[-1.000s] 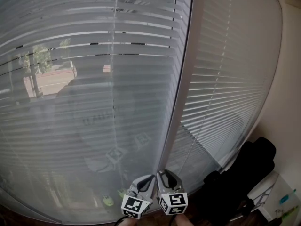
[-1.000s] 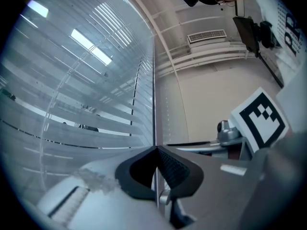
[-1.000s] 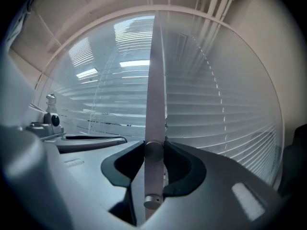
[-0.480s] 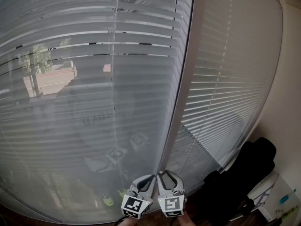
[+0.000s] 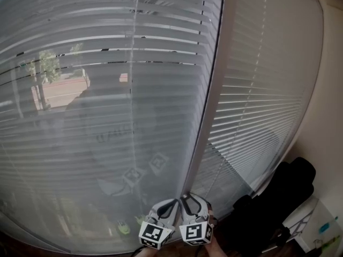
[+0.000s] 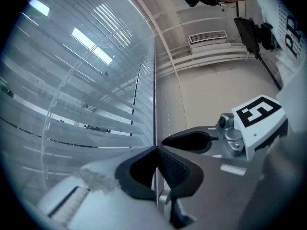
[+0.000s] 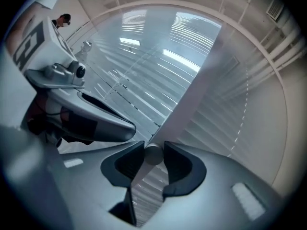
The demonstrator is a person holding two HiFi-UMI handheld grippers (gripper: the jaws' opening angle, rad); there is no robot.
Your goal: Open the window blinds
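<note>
- At the bottom edge of the head view, the left gripper (image 5: 167, 210) and right gripper (image 5: 188, 205) sit side by side, touching, on the wand (image 5: 201, 138).
- Wand hangs between the left blind (image 5: 107, 90) and the right blind (image 5: 257, 90).
- Left gripper view: fingers (image 6: 177, 169) pressed together on the thin wand (image 6: 154, 104).
- Right gripper view: fingers (image 7: 180, 164) pinch the wand's round lower end (image 7: 153, 153), both pads touching it.
- Left blind's slats are partly see-through: a tree (image 5: 45, 68) shows behind them.
</note>
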